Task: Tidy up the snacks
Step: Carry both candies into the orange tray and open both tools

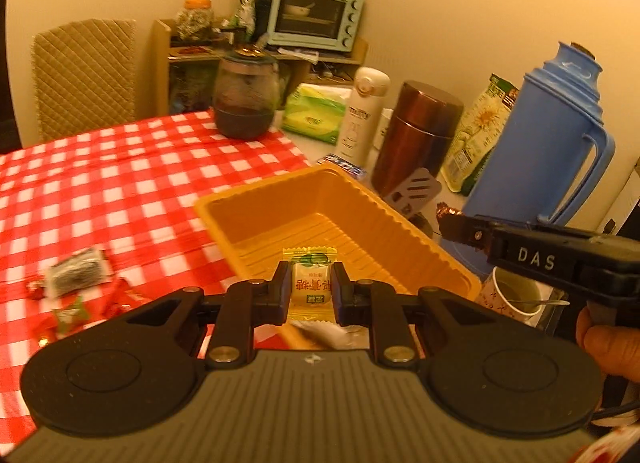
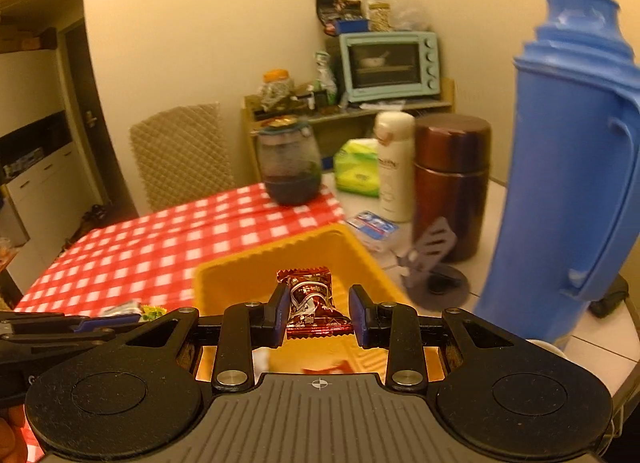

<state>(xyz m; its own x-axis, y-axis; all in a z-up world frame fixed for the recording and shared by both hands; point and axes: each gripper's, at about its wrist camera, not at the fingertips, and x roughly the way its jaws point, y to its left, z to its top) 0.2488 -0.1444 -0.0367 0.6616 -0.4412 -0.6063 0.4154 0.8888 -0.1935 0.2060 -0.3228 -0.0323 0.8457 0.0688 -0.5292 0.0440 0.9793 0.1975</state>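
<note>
The left gripper (image 1: 311, 291) held a small yellow-and-white wrapped candy (image 1: 310, 283) at the lower centre of its own view, jaws drawn narrow and both pads pressing the sides of the packet's plump middle, the crimped top edge standing free above the fingers. The right gripper (image 2: 319, 313) was likewise closed to a narrow gap on a dark red foil candy (image 2: 310, 300), pinched across its body with the flared, sawtooth ends sticking out above and below (in the left wrist view the same gripper came in from the right edge with a scrap of foil showing at its tip). Both sweets looked very light, with a firm lump inside and thin, crinkly, rather slippery wrapping around it, so a hold on the thick middle seemed far safer than one on the loose crimped ends, which would probably slide or tear; a gentle squeeze should have been enough. Just beyond the fingers of each gripper lay the orange plastic tray (image 1: 224, 203), open and ribbed, seemingly thin and easily shoved if a gripper bumped its rim. To the lower left of the left wrist view several more wrapped snacks (image 1: 76, 273) lay blurred on the red checked tablecloth (image 1: 120, 167). Farther out, at the right, stood a blue thermos jug (image 1: 544, 135), a brown canister (image 1: 416, 135) and a white bottle (image 1: 360, 115), well apart from the candies.
</note>
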